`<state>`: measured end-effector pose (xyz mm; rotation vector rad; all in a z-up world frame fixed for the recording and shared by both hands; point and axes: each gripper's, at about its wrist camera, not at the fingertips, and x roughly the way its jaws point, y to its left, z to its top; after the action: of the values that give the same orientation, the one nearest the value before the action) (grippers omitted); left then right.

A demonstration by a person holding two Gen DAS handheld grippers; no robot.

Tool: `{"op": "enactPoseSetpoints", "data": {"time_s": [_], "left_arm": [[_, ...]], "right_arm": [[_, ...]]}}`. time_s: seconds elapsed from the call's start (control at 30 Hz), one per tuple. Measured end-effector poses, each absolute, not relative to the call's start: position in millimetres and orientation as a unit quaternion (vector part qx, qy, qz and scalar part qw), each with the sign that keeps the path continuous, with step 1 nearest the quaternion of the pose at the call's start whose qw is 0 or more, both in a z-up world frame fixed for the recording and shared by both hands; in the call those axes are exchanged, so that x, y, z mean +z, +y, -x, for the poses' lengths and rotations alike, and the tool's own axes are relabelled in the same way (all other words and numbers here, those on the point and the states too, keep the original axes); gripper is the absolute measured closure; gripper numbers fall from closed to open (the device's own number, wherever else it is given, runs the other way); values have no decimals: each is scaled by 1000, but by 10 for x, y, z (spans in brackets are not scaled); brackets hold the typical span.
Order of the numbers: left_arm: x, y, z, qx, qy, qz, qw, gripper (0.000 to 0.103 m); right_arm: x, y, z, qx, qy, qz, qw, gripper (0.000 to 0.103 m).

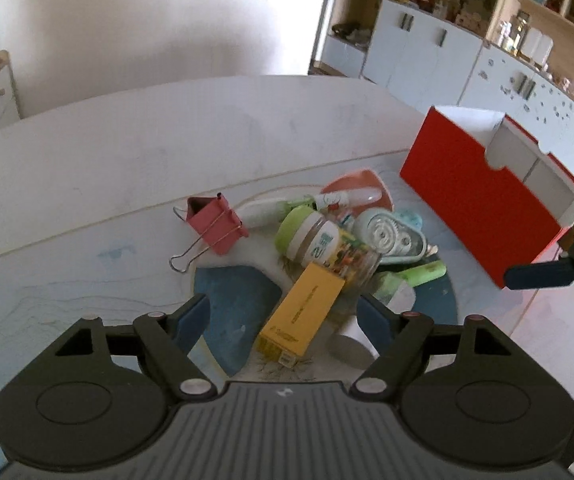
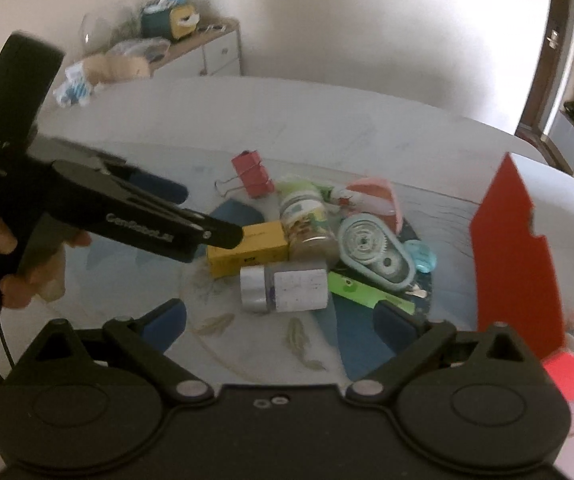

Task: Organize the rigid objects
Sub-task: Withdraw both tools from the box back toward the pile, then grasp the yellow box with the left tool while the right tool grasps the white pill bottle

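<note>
Here both claws hang empty over the pile of small things (image 1: 327, 240) at mid-frame on the bench (image 1: 127, 152), left claw (image 1: 283, 316) and right claw (image 2: 283, 320) with jaws spread apart. Seemingly the first pick is pending. Next: close on the yellow box (image 1: 303, 312), then carry it to the red box (image 1: 483, 196) at right.

Soft daylight is washing out the pale wall (image 1: 147, 20) in both fisheye views, edges are bending the desk (image 1: 87, 168) into a curve, and motion blur is smearing the red box (image 2: 515, 256) and everything nearby.
</note>
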<state>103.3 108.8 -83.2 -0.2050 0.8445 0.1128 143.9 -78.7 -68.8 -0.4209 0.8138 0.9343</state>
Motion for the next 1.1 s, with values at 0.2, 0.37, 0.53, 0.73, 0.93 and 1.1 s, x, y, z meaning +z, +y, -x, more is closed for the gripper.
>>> {"op": "enactPoseSetpoints", "data": {"time_s": [0.2,0.37,0.53,0.73,0.93,1.1], "left_arm": [[-1011,1107,-1132,37,422,87,902,23],[-1138,1159,-1187,26,431,103,896,23],[-1189,1181,-1233,20,431,97,897,24],[-1188,1181,-1258,0,427,101,899,37],[-1199,1118,-1291,-12,427,95,899,54],[-1204,1076,-1317,-15,428,93,899,64]], "right_arm": [[-824,-612,-1480,433,383,223,785,7],[-912,-486,-1527,434,384,246,777,12],[-985,-412,-1564,432,377,264,775,16],[-1102,-428,-1589,433,378,276,770,25],[-1124,-371,-1565,434,377,281,768,32],[-1081,-309,-1495,436,375,281,769,36]]}}
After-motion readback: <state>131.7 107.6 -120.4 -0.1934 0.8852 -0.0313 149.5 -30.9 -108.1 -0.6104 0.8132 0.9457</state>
